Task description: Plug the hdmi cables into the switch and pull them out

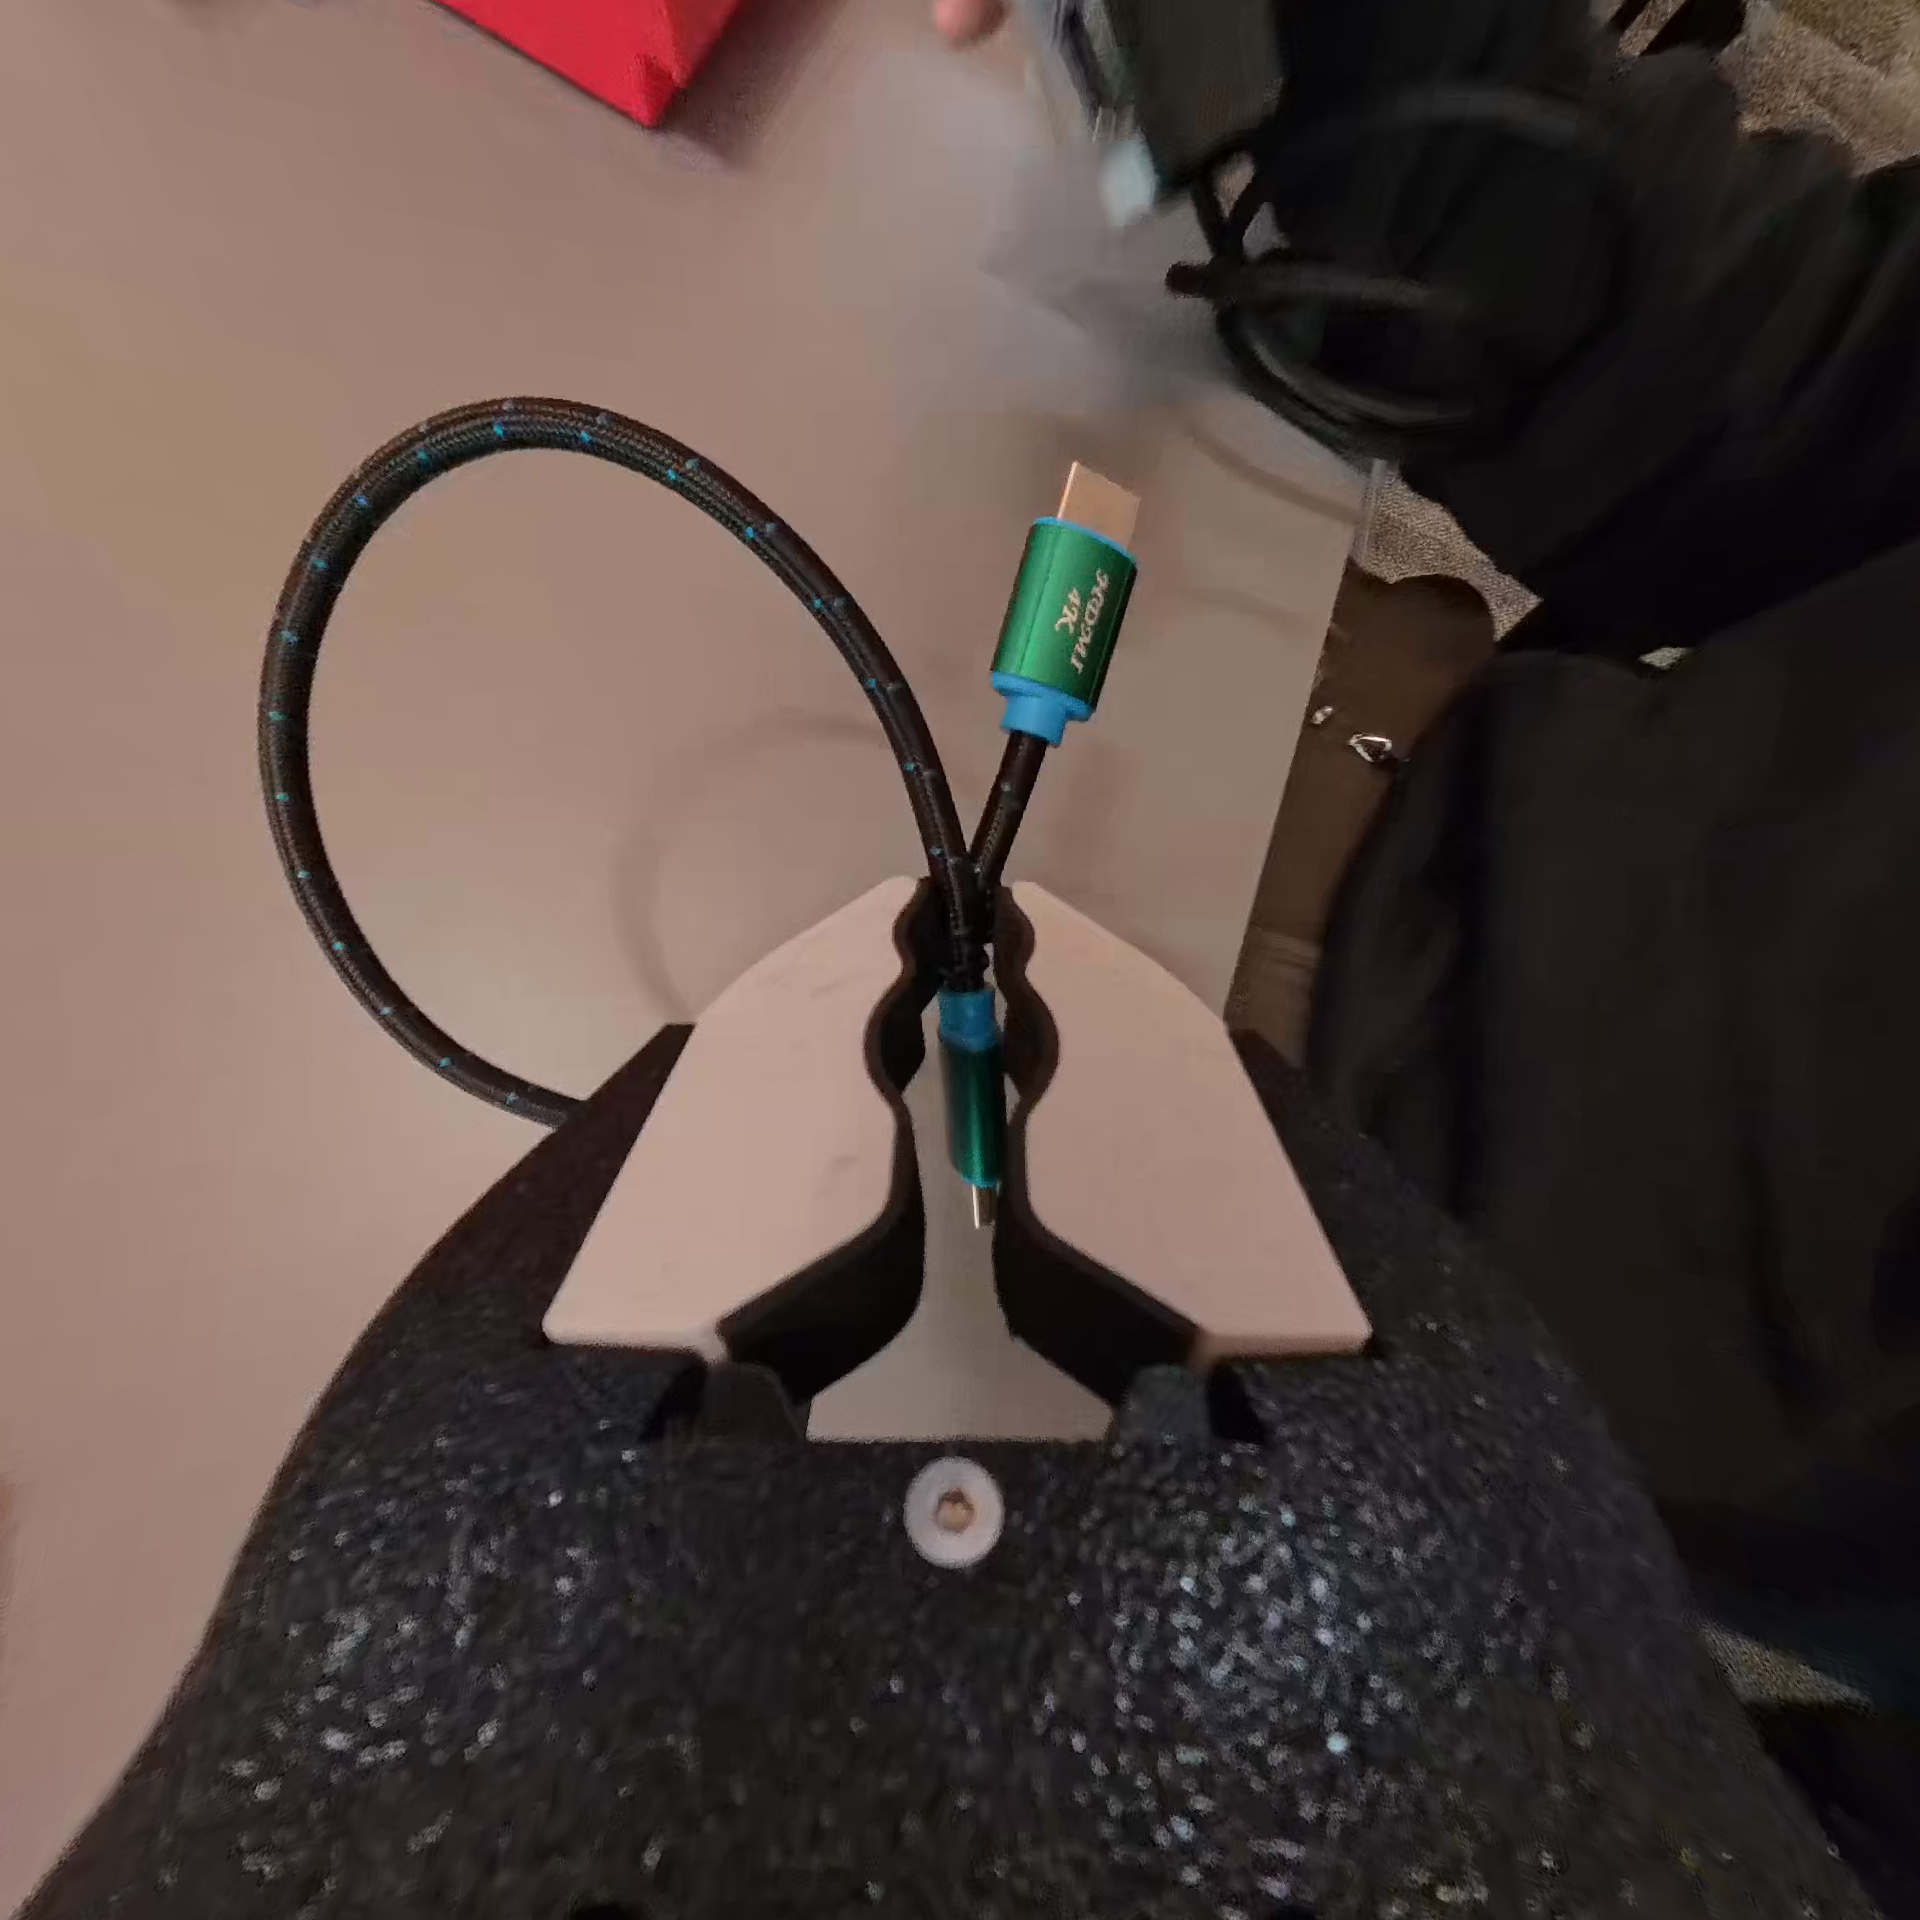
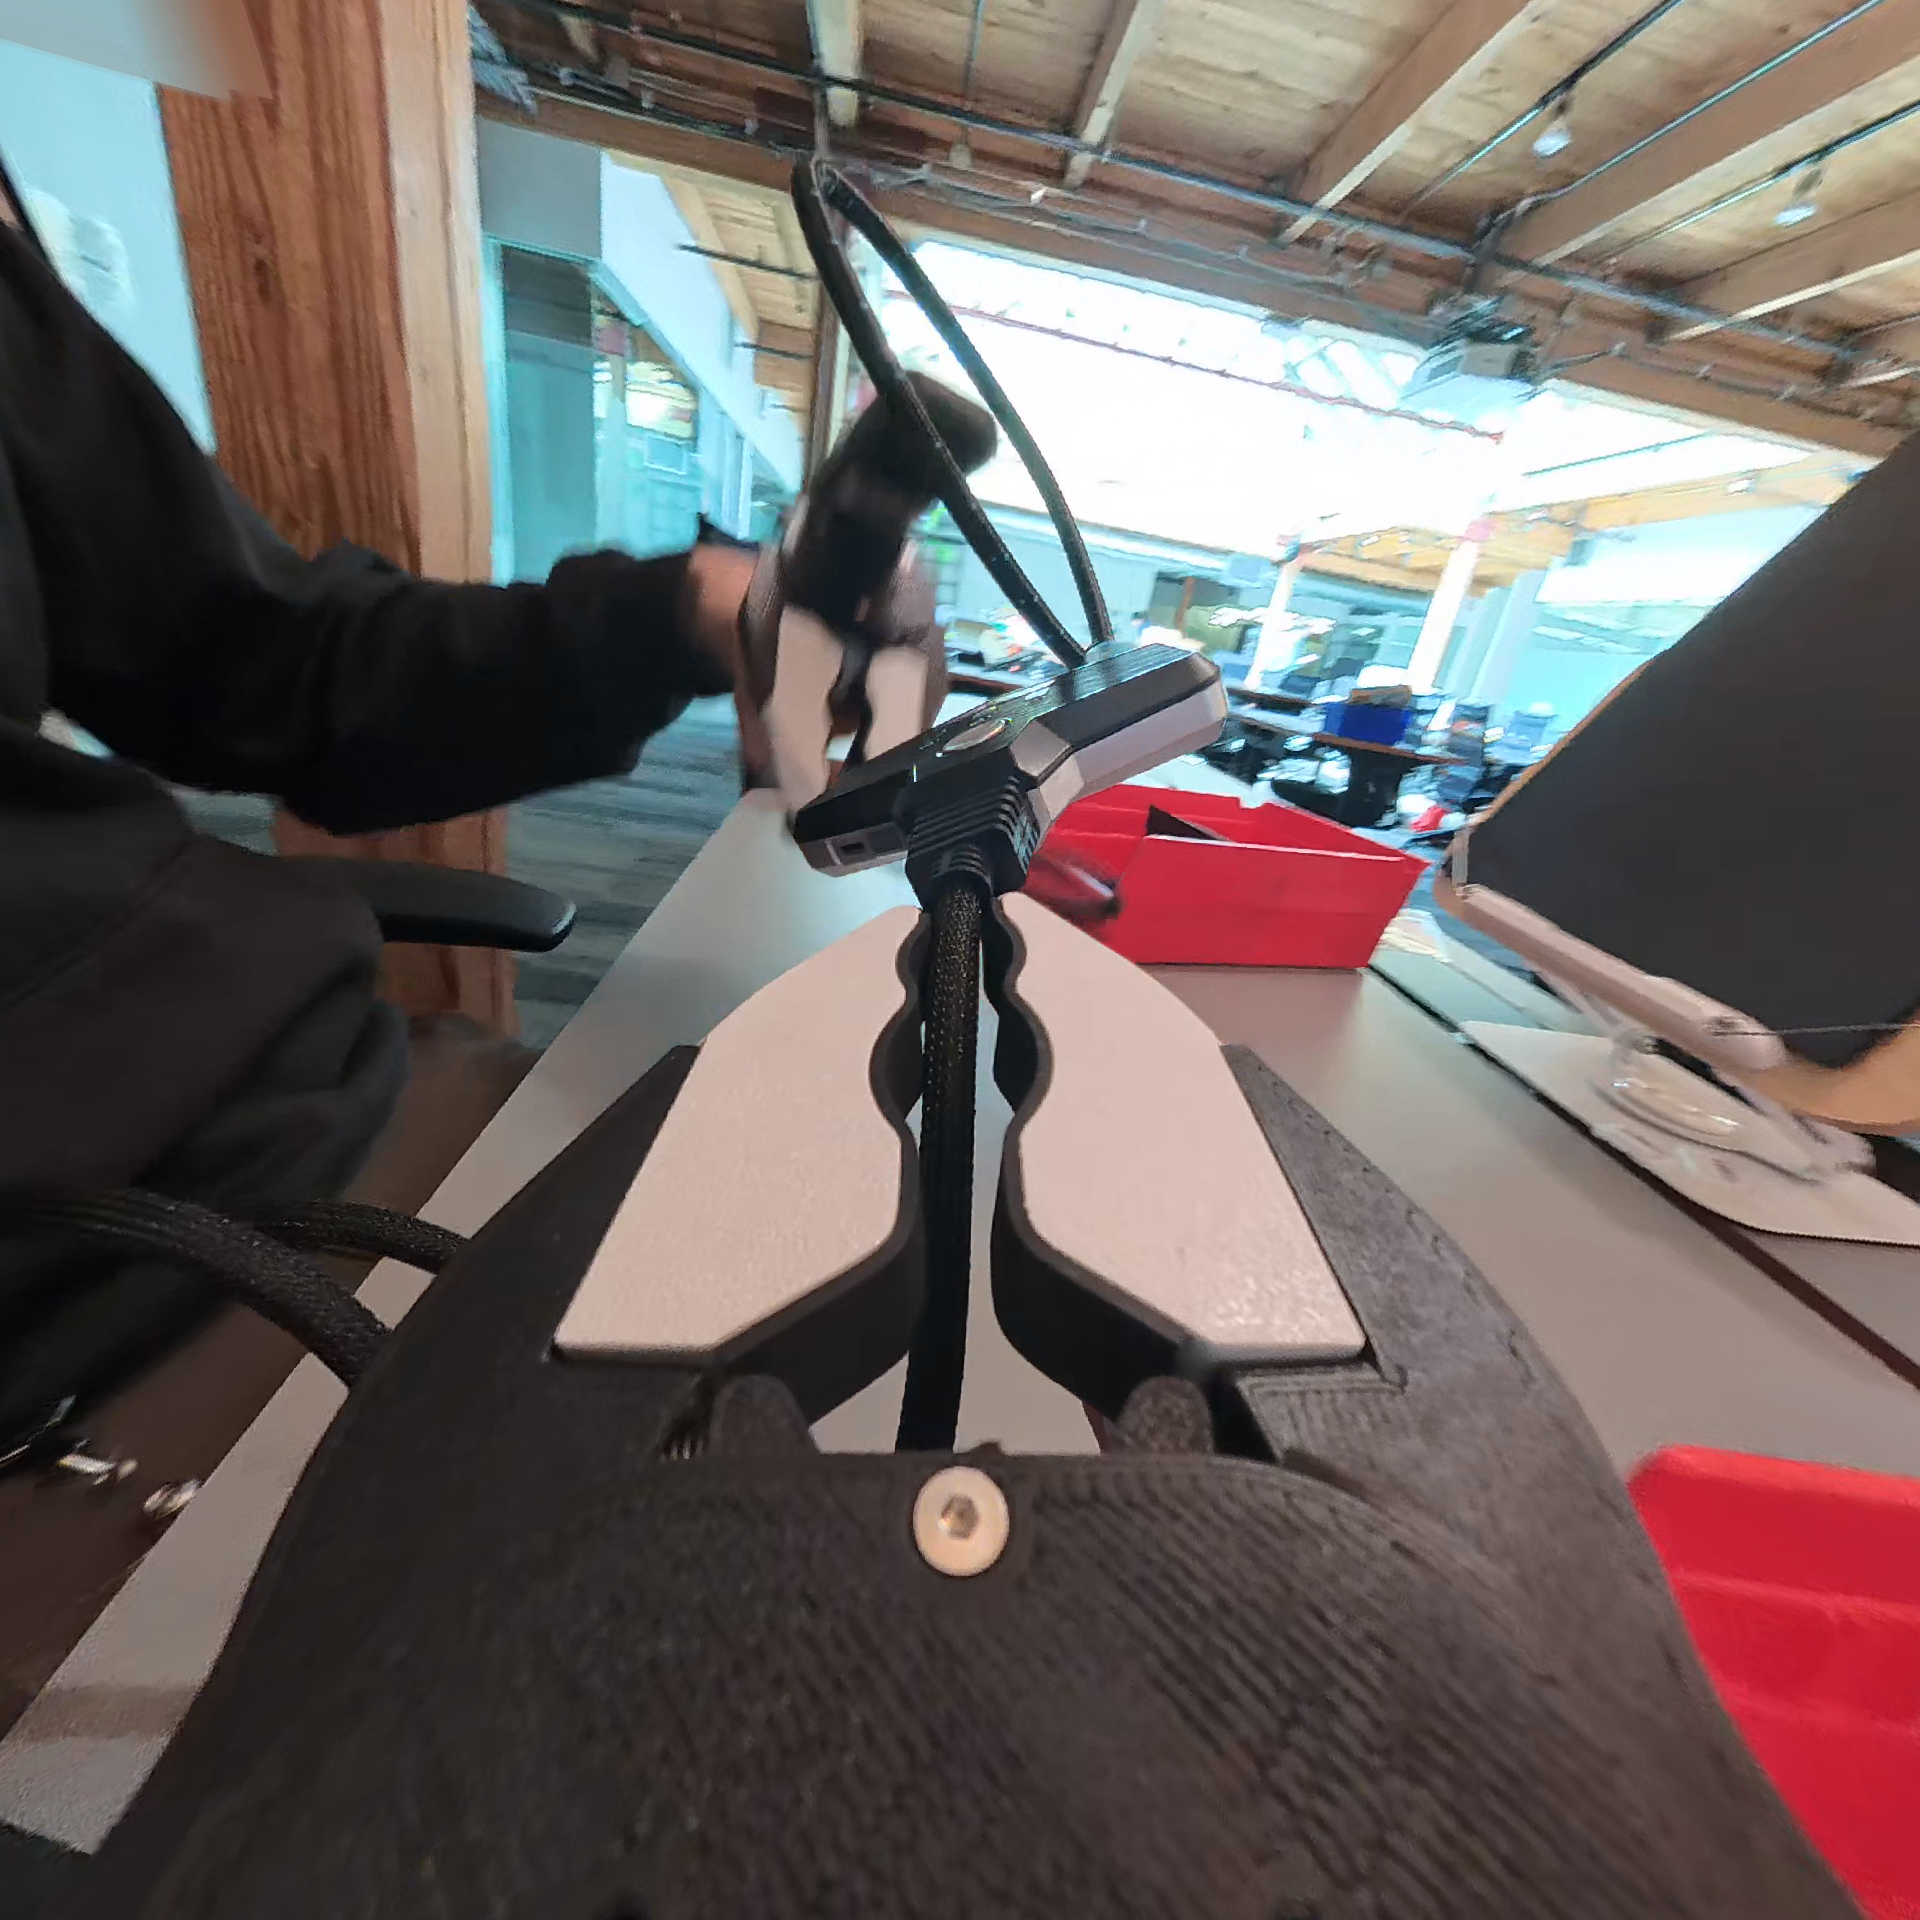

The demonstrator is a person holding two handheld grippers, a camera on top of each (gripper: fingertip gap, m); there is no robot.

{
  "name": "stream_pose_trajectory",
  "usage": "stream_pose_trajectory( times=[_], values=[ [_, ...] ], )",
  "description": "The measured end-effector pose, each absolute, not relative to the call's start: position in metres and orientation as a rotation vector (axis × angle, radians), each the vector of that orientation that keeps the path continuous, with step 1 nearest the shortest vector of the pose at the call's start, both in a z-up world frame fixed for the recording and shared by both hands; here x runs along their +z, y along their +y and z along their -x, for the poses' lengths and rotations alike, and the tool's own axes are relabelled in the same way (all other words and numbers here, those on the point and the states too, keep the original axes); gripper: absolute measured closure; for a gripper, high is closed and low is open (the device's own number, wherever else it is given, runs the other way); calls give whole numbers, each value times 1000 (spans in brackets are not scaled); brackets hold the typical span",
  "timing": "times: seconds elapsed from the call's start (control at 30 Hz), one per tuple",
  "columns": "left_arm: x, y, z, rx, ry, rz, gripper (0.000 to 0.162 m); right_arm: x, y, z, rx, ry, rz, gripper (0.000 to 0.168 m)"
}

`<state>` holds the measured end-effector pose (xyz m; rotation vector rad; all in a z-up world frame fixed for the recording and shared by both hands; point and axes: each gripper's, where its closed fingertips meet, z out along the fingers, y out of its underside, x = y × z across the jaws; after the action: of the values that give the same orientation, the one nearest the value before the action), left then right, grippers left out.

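Note:
In the left wrist view my left gripper (image 1: 966, 894) is shut on a black braided HDMI cable (image 1: 312, 644) with blue flecks, where its two ends cross. One green plug (image 1: 1070, 613) points away past the fingertips, unplugged. The other green plug (image 1: 971, 1122) lies between the fingers. In the right wrist view my right gripper (image 2: 961, 914) is shut on a thicker black braided cable (image 2: 945, 1143), just behind its black plug (image 2: 966, 831). That plug sits in a black and silver switch (image 2: 1039, 727), held above the table. The left gripper (image 2: 831, 675) is blurred just left of the switch.
A thin black cable loop (image 2: 966, 343) rises from the switch's far end. A red bin (image 2: 1247, 894) stands behind on the table (image 2: 1351, 1039). A dark screen on a stand (image 2: 1714, 779) is at the right, a red object (image 2: 1818, 1662) near right. A person's black sleeve (image 2: 468, 675) is at the left.

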<state>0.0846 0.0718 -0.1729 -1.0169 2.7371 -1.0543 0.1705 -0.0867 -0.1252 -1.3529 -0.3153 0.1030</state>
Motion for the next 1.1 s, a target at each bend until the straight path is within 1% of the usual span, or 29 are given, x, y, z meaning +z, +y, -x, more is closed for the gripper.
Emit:
stream_pose_trajectory(
  times=[0.1,0.2,0.43,0.67,0.87,1.1],
  values=[
    [-149,83,-88,-967,2756,1035,152,-129,-73,-162,165,-358,1370,160],
    [-136,92,-94,-959,2773,1126,152,-130,-61,-157,244,-381,1356,160],
    [-126,92,-100,-952,2838,1218,152,-141,-39,-150,408,-396,1297,160],
    [-126,93,-104,-741,2843,1123,151,-147,-38,-151,470,-333,1279,160],
    [-125,94,-112,-526,2824,929,152,-146,-39,-150,513,-263,1283,160],
    [-117,93,-124,-353,2809,724,152,-157,-36,-154,447,-190,1394,160]
  ],
)
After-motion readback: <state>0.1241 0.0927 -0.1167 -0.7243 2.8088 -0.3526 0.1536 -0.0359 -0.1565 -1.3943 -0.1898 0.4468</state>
